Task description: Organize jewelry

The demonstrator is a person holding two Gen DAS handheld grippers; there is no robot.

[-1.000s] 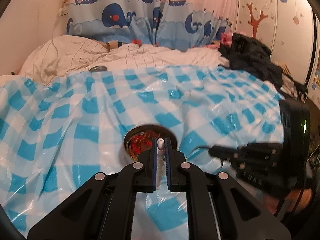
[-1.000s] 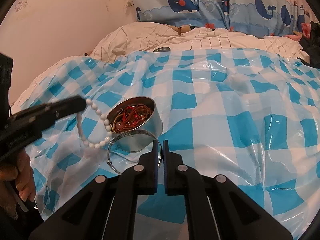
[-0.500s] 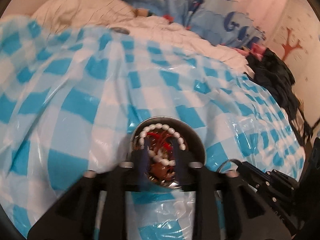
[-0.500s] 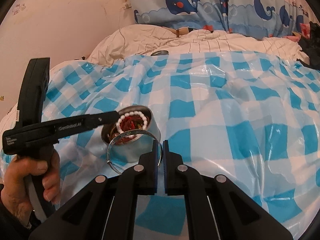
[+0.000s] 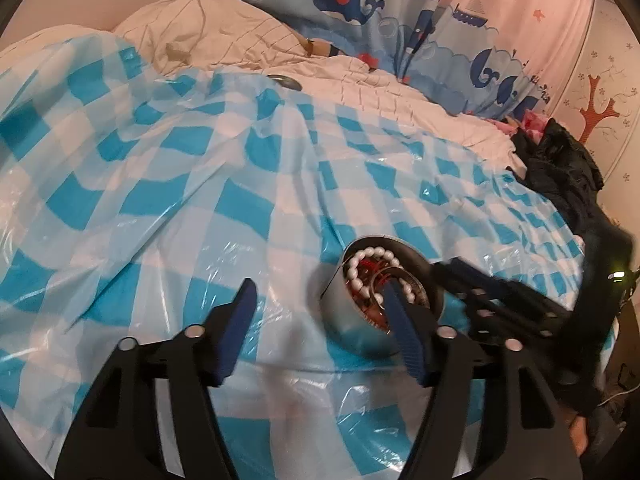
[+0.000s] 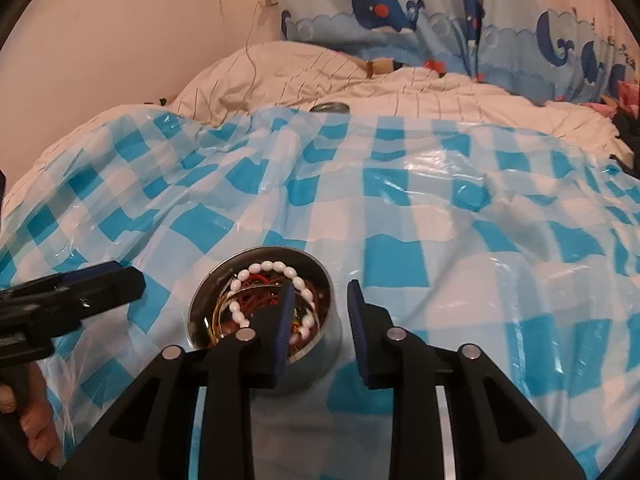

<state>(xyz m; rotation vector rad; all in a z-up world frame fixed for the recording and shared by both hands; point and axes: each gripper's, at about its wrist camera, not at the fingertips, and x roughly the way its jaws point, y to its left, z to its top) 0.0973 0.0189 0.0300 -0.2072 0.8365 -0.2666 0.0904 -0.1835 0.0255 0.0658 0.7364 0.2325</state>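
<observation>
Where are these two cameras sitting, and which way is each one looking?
Left wrist view: rides on the left gripper, looking down along its open fingers at the checked sheet; the tin sits right of centre, with the right gripper reaching in.
Right wrist view: rides on the right gripper, looking down over the tin; the left gripper and a hand show at left.
Both share: tin, pearl bracelet, sheet, whale curtain.
</observation>
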